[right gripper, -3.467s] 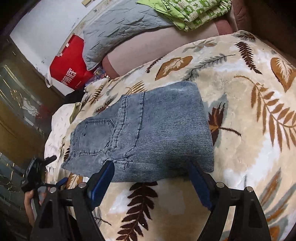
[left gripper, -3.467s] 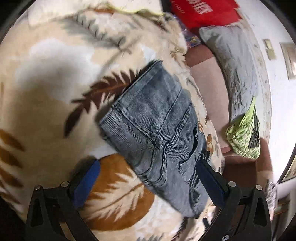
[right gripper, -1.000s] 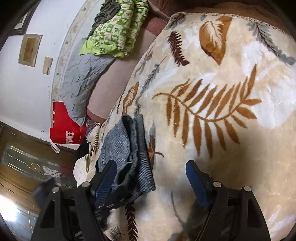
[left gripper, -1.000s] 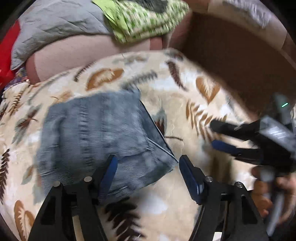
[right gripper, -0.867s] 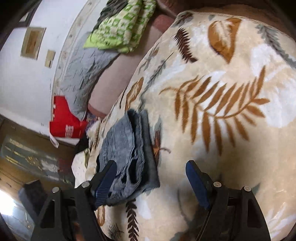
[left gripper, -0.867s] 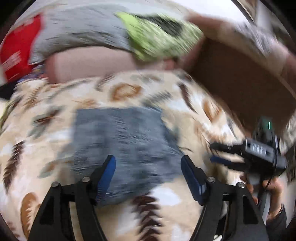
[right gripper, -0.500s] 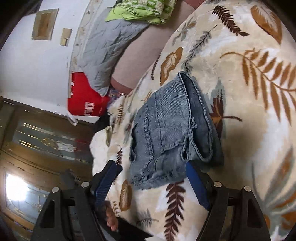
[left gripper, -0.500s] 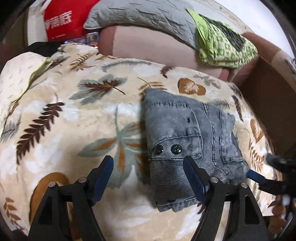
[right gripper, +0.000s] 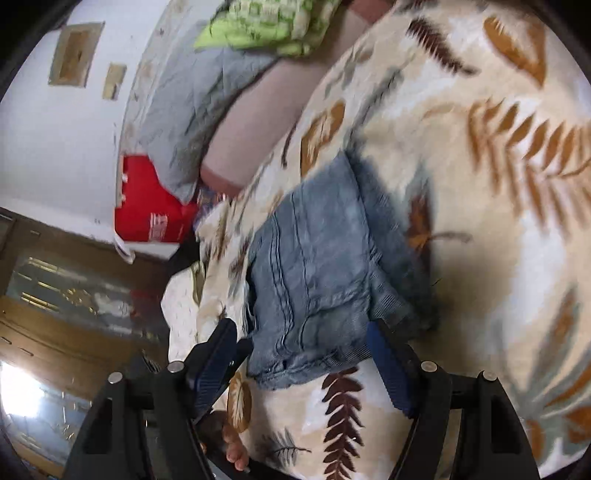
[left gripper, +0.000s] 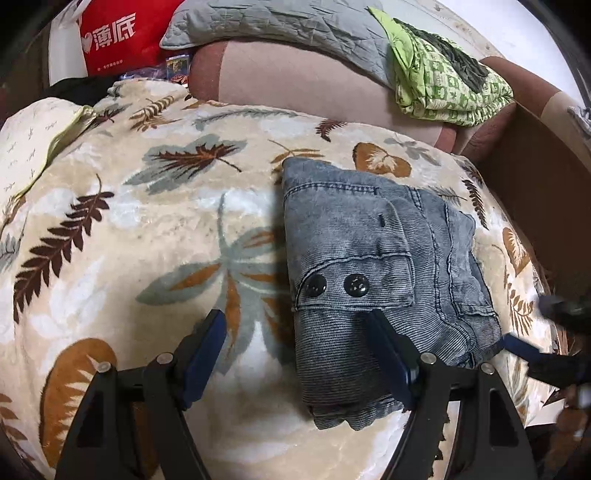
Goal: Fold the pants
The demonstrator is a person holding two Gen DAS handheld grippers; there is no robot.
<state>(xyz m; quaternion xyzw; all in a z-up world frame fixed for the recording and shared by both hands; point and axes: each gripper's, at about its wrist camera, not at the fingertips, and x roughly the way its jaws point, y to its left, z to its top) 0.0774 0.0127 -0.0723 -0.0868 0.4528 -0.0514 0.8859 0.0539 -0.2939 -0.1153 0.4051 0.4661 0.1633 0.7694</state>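
Note:
The grey-blue denim pants (left gripper: 380, 258) lie folded into a thick packet on a cream leaf-print blanket (left gripper: 129, 229), button pocket flap on top. My left gripper (left gripper: 295, 332) hovers open over the packet's near left edge: one finger above the denim, the other above bare blanket. The right gripper (left gripper: 524, 350) shows at the packet's near right corner. In the blurred right wrist view, the pants (right gripper: 317, 258) have their near end between the fingers of my right gripper (right gripper: 301, 350), whose jaws are closing without pressing the cloth.
Behind the blanket are a grey pillow (left gripper: 295, 29), a folded green patterned cloth (left gripper: 443, 81) and a red bag (left gripper: 118, 37). A brown wall of furniture (left gripper: 535, 192) rises at the right. A person's hand (right gripper: 236, 454) shows below the blanket's edge.
Both views swung round the packet: the left one from its folded side to the pocket end, the right one until the pants lay between its fingers. In the last half second little moved.

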